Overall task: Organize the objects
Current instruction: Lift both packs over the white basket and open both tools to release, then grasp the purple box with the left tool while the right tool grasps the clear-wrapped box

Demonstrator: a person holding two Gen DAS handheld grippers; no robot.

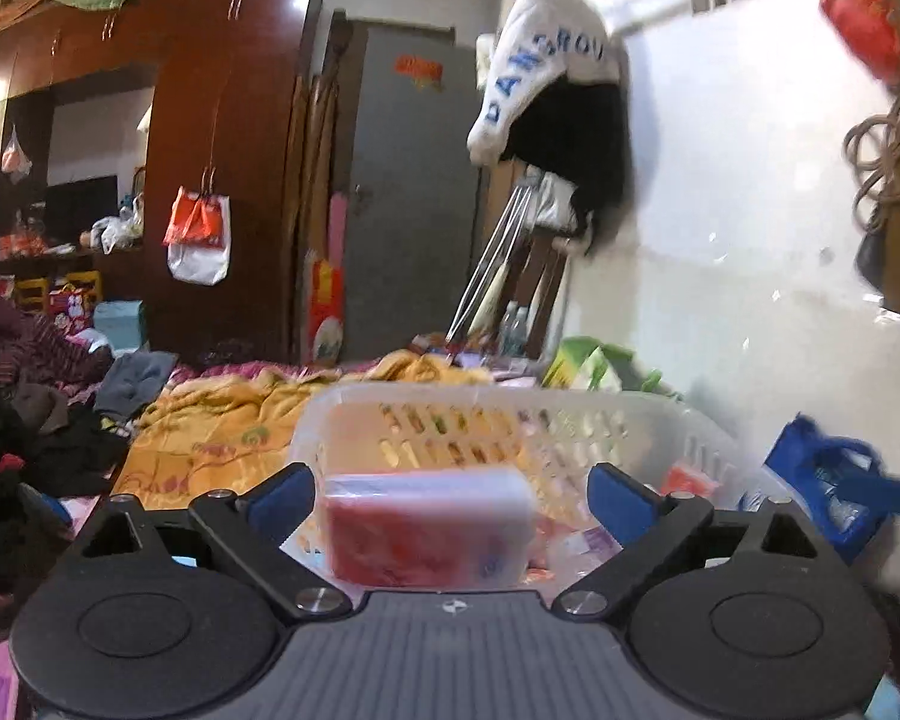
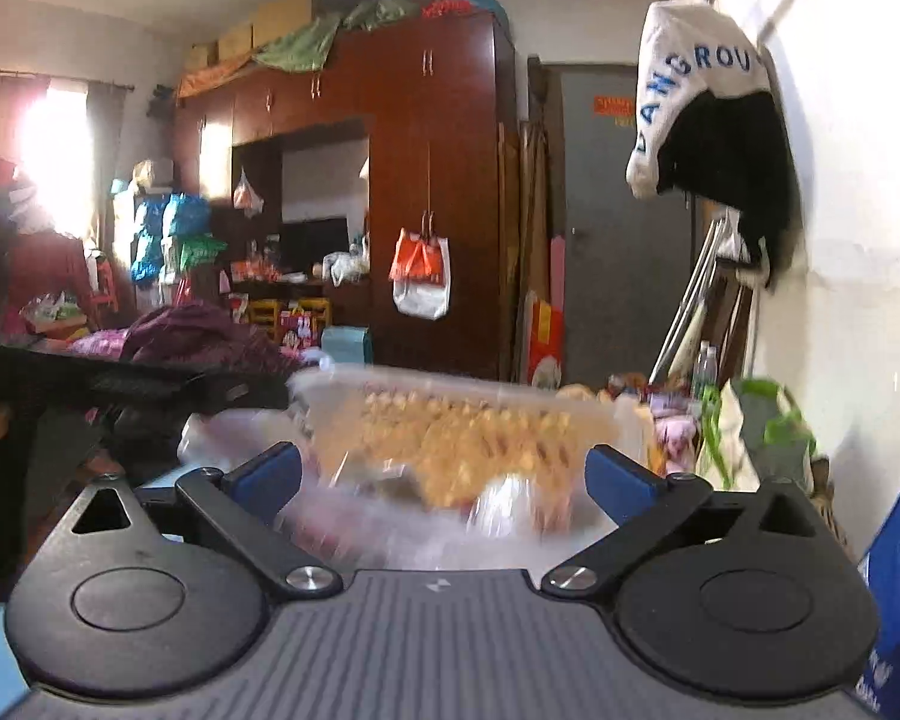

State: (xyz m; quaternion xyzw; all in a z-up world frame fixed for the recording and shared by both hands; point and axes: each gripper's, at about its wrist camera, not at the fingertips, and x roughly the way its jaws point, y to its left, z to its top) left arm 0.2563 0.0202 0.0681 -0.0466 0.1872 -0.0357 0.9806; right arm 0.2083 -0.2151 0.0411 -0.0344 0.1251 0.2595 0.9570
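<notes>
A clear slotted plastic basket [image 1: 570,420] stands on the bed ahead of both grippers; it also shows blurred in the right wrist view [image 2: 450,396]. My left gripper [image 1: 450,498] is open, its blue pads wide apart on either side of a red and white wrapped packet [image 1: 429,531] that lies at the basket's near edge, touching neither pad. My right gripper [image 2: 444,480] is open and empty, just before the basket, over blurred clear plastic wrapping [image 2: 498,504]. More small packets [image 1: 684,480] lie inside the basket.
A yellow blanket [image 1: 210,426] and heaped clothes [image 1: 36,420] cover the bed to the left. A blue bag [image 1: 828,480] and a green and white bag [image 1: 588,366] sit by the white wall on the right. A brown wardrobe [image 2: 426,180] and grey door [image 2: 618,240] stand behind.
</notes>
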